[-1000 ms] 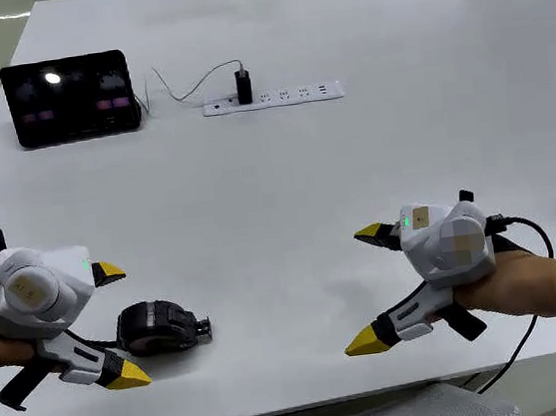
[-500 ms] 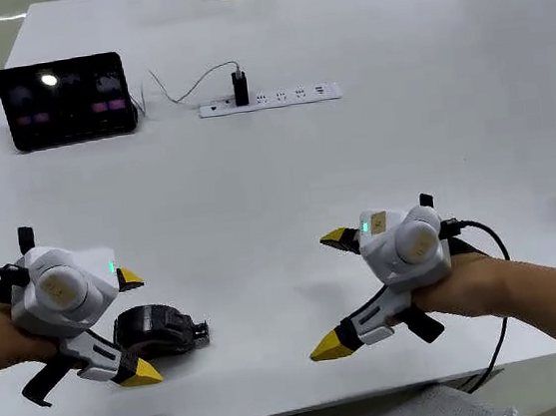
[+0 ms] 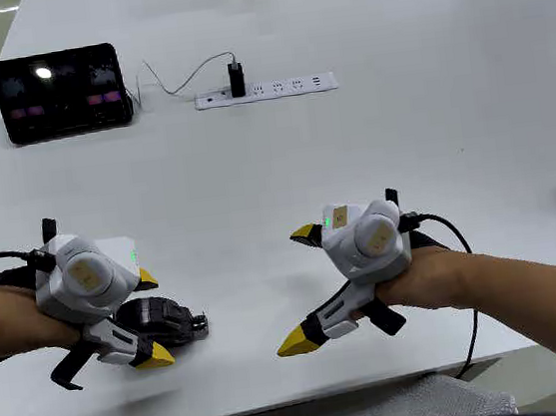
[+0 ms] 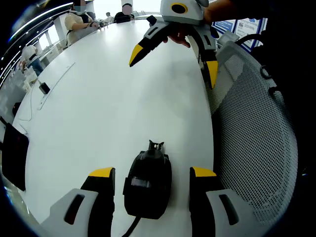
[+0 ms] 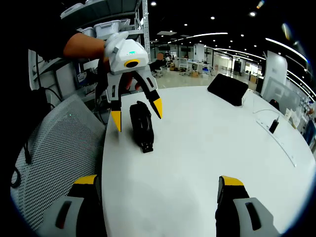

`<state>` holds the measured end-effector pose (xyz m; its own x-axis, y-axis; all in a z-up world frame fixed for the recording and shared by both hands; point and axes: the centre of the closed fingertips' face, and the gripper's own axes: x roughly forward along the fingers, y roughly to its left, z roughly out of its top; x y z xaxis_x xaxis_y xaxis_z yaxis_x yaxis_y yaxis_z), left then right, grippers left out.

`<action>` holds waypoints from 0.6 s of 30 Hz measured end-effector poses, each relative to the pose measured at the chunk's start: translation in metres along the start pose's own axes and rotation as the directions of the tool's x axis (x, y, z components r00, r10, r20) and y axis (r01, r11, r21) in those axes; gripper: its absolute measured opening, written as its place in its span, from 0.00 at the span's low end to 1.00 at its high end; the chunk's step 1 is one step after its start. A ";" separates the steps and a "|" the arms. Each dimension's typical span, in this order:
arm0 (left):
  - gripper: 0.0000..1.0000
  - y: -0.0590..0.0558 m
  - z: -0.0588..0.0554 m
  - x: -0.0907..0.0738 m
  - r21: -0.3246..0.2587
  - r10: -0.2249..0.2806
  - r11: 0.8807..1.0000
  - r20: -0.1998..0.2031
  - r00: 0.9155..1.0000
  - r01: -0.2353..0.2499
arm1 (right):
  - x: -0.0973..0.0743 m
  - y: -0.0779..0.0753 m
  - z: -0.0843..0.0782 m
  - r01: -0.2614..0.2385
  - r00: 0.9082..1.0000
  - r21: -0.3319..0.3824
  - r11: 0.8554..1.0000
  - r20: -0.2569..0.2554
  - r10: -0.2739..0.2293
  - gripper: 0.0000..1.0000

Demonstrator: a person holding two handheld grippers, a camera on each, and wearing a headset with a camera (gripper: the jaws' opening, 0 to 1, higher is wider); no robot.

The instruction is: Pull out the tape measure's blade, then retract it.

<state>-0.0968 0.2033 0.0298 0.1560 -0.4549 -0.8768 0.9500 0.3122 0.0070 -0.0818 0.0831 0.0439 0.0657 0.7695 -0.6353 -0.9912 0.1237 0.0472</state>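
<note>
A black tape measure (image 3: 170, 319) lies on the white table (image 3: 256, 190) near its front edge, its blade hook (image 3: 201, 324) pointing right. My left gripper (image 3: 153, 319) is open, with its yellow-tipped jaws on either side of the case and a gap showing on both sides. In the left gripper view the tape measure (image 4: 148, 185) sits between the jaws of the left gripper (image 4: 153, 173). My right gripper (image 3: 298, 288) is open and holds nothing, a short way right of the hook. In the right gripper view the tape measure (image 5: 141, 123) lies ahead of the right gripper (image 5: 158, 181).
A dark tablet (image 3: 59, 92) stands at the back left. A white power strip (image 3: 265, 91) with a black plug and a thin cable lies behind the middle. A grey mesh chair (image 4: 252, 138) sits at the table's front edge.
My right gripper has moved left toward the tape measure. My left gripper has slid right so its jaws now flank the case. The tape measure has stayed in place.
</note>
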 end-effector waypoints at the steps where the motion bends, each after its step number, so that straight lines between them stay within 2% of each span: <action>1: 0.56 0.000 0.000 0.000 0.001 0.000 1.000 0.000 1.000 0.000 | 0.001 0.000 0.001 -0.002 1.000 -0.002 1.000 0.000 0.002 0.99; 5: 0.54 -0.001 0.001 0.001 0.004 -0.004 1.000 -0.001 1.000 0.004 | 0.006 0.002 0.005 -0.014 1.000 -0.019 1.000 0.003 0.014 0.99; 11: 0.45 0.002 0.001 0.002 0.026 0.018 1.000 -0.015 1.000 -0.018 | 0.013 0.005 0.007 -0.034 0.999 -0.030 0.999 -0.009 0.034 0.99; 18: 0.36 0.002 0.000 0.002 0.028 0.020 0.999 -0.022 1.000 -0.019 | 0.020 0.009 0.010 -0.048 0.999 -0.031 0.998 -0.008 0.048 0.99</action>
<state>-0.0950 0.2034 0.0280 0.1685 -0.4299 -0.8870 0.9540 0.2977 0.0370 -0.0880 0.1060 0.0397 0.0171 0.7697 -0.6381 -0.9963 0.0668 0.0539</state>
